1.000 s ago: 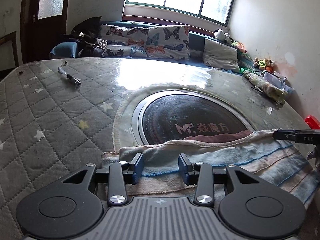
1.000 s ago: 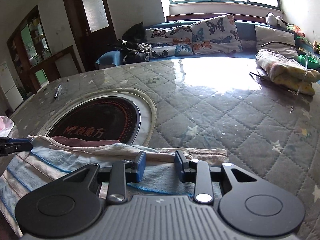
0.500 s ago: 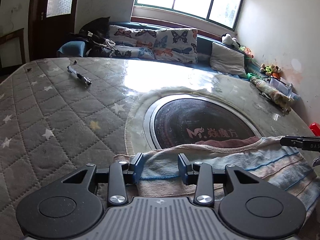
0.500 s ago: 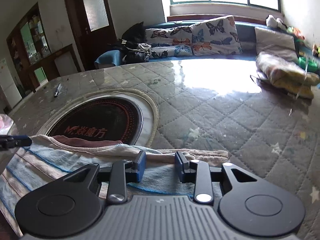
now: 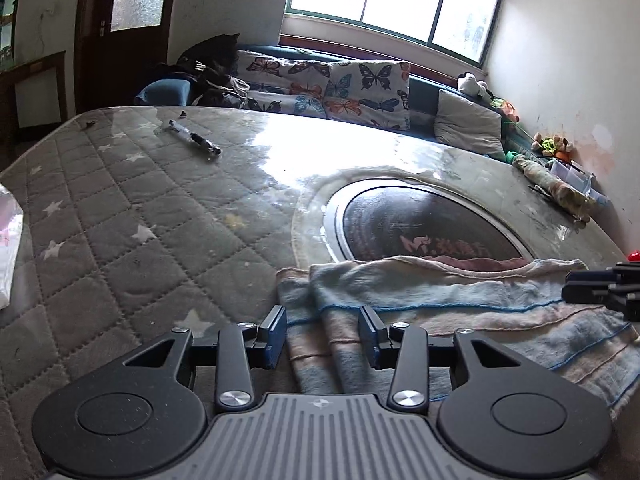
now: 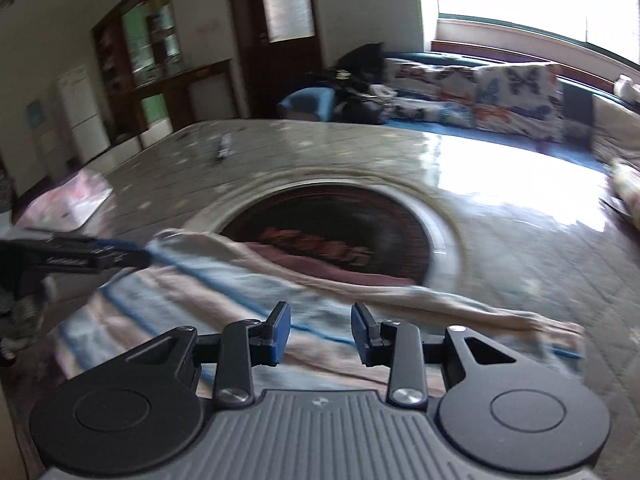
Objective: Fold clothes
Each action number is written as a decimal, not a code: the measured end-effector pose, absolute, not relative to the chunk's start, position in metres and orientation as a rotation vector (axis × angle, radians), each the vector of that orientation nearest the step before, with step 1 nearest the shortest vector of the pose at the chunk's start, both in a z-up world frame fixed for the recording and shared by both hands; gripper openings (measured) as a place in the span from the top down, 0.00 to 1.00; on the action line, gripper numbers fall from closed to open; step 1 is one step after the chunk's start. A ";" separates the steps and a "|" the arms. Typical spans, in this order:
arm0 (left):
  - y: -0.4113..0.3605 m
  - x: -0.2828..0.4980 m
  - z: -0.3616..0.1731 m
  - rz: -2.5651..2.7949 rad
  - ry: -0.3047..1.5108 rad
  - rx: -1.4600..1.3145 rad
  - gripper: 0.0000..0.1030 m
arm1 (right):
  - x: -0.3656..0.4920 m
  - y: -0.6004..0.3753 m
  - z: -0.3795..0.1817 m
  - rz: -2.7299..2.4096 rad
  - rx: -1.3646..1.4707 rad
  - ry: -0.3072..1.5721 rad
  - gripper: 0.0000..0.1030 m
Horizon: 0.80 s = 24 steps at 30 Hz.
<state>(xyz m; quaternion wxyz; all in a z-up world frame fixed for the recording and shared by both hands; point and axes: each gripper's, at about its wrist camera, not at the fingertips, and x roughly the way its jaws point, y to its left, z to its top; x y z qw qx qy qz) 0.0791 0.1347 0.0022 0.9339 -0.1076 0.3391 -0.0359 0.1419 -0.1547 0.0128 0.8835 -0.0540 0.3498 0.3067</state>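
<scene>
I am holding my left gripper (image 5: 322, 334) and right gripper (image 6: 320, 334) with jaws spread, pinching nothing. The striped garment (image 5: 460, 320) is lying along the tabletop's (image 5: 120, 240) near edge, long axis running between both grippers, directly under them.

My left gripper (image 5: 322, 336) and my right gripper (image 6: 320, 332) look the same: black arms, blue pads at the tips, two shiny silver screws behind the jaws, round black discs on both sides (a grey ribbed plate sits between them).
</scene>
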 end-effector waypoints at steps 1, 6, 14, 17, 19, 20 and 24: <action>0.137 0.077 0.003 -0.075 0.692 -0.225 0.59 | 0.139 -0.147 0.013 0.658 -0.124 0.729 0.68; 0.146 0.067 0.005 -0.080 0.684 -0.248 0.57 | 0.114 -0.098 0.018 0.789 -0.210 0.719 0.67; 0.166 0.050 0.005 -0.070 0.669 -0.297 0.56 | 0.080 -0.029 0.008 0.915 -0.393 0.679 0.61; 0.163 0.049 0.005 -0.094 0.670 -0.297 0.56 | 0.071 -0.014 0.005 0.941 -0.417 0.675 0.61; 0.160 0.049 0.004 -0.113 0.672 -0.293 0.56 | 0.064 -0.005 0.003 0.956 -0.434 0.668 0.61; 0.159 0.050 0.004 -0.118 0.673 -0.292 0.56 | 0.060 0.000 0.002 0.962 -0.444 0.662 0.61; 0.160 0.052 0.000 -0.115 0.681 -0.294 0.56 | 0.043 0.011 -0.001 0.969 -0.509 0.619 0.61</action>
